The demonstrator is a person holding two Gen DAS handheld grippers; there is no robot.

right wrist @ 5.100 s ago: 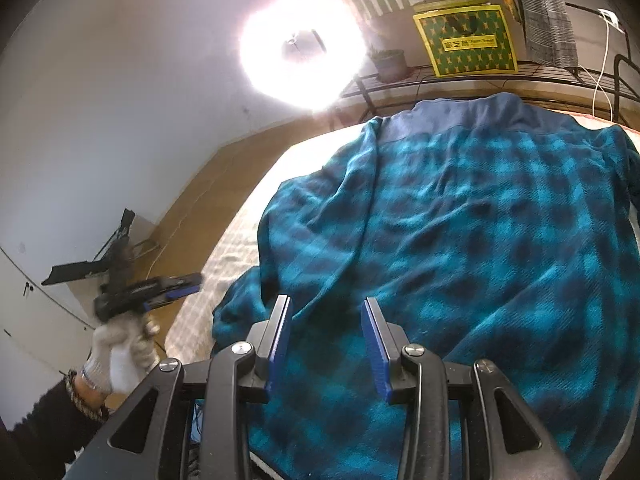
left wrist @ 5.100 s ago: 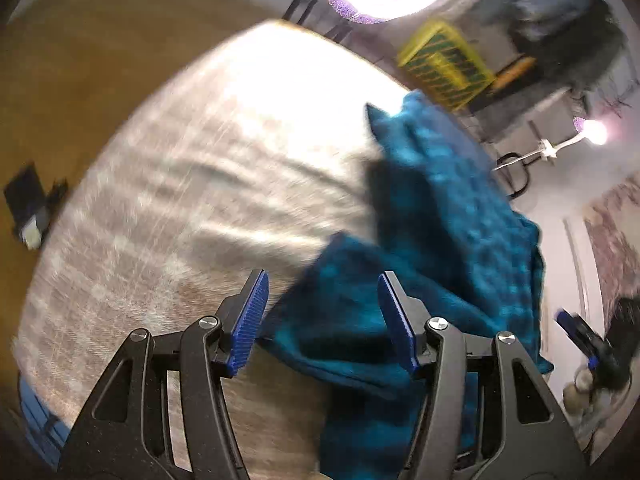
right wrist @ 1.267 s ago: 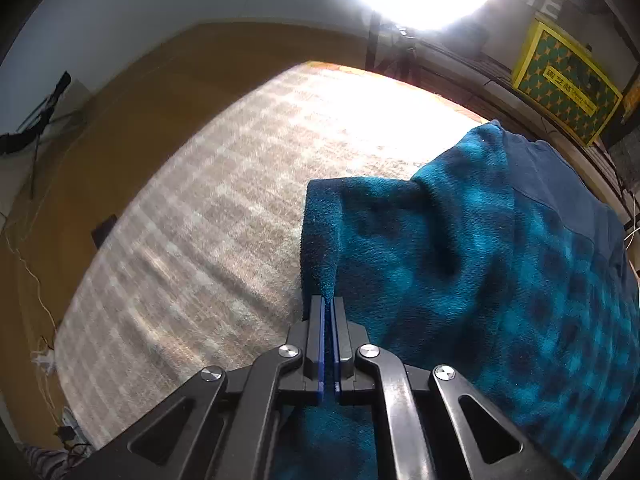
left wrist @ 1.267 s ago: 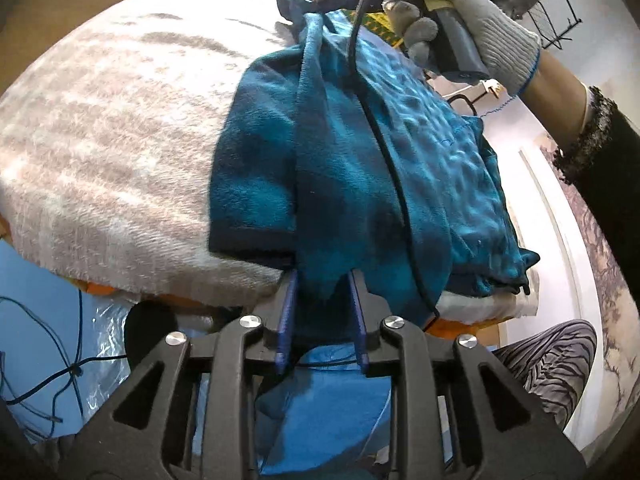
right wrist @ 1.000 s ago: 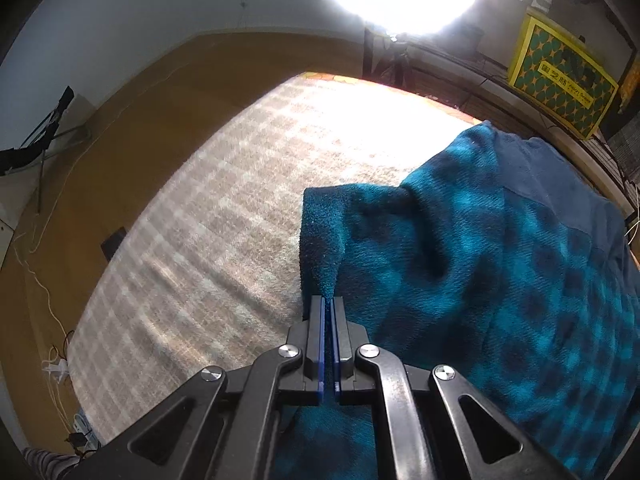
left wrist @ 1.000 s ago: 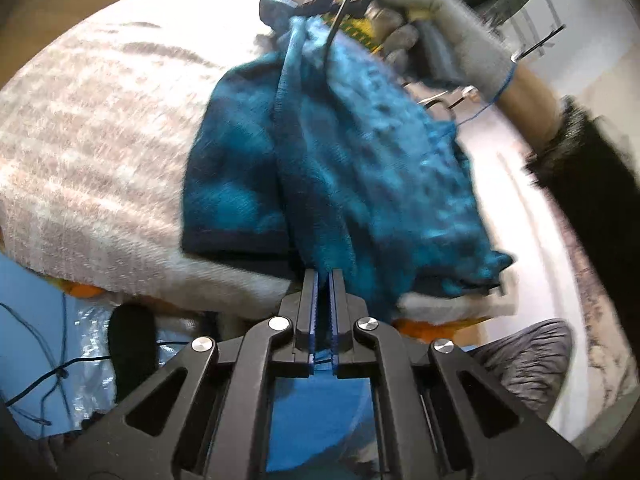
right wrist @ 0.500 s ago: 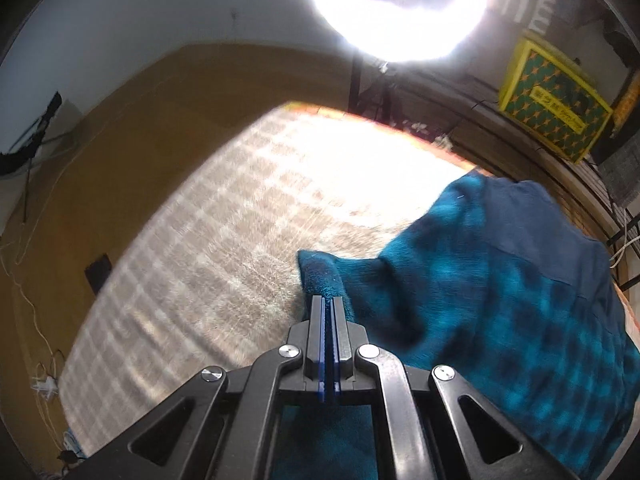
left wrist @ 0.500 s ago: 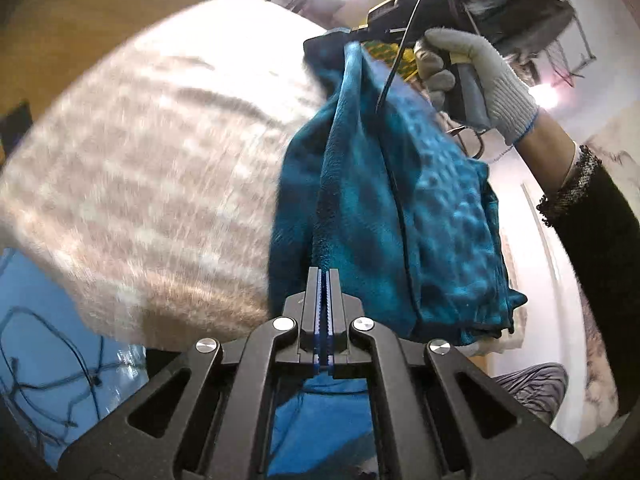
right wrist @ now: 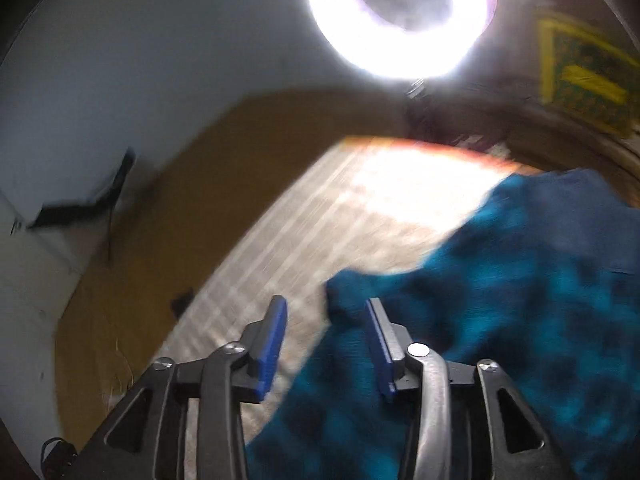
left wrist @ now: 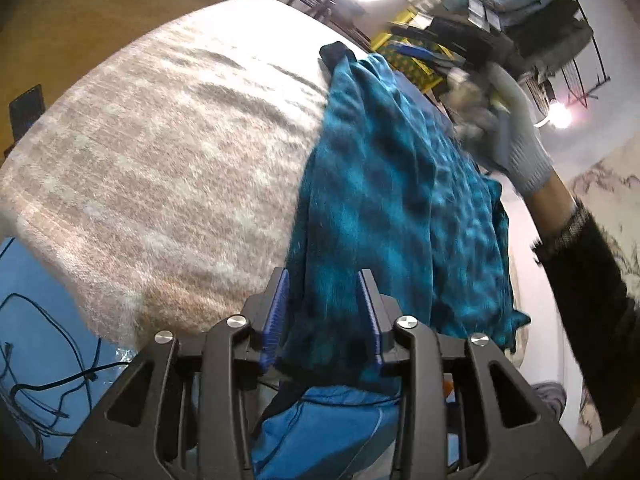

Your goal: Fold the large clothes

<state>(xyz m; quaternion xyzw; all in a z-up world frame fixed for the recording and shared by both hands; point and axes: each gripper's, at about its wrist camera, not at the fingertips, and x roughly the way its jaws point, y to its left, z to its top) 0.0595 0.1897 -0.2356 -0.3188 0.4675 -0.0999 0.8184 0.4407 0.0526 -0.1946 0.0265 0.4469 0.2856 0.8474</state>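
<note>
On the right-hand part of the blanket-covered desk [left wrist: 160,168] lies the teal plaid garment [left wrist: 392,200], gathered into a long folded heap that runs from the near edge toward the far edge. Its near end hangs a little over the near edge, and there the left claw [left wrist: 324,312] stands with its blue pads [left wrist: 276,312] apart and opening; the cloth's hem sits in the gap between them, close to both pads, but it lies slack and does not look squeezed. The beige checked blanket to the left of the garment is bare.

Toward the far edge, the right claw [right wrist: 326,340] is likewise spreading its pads. In its own view, which is blurred by motion, a dark teal corner of the garment lies just beyond the gap and against the right-hand pad [right wrist: 378,344], with the left pad clear of it over the blanket; nothing looks pinched. In the left wrist view a gloved hand [left wrist: 516,132] with a dark sleeve carries that claw above the far right side of the garment, blurred too much to read the pads from there.

Beyond the far edge glows a ring light [right wrist: 400,12], with a yellow patterned box [right wrist: 588,80] to its right. Below the near edge are blue sheeting [left wrist: 36,280] and loose black cables [left wrist: 48,368].
</note>
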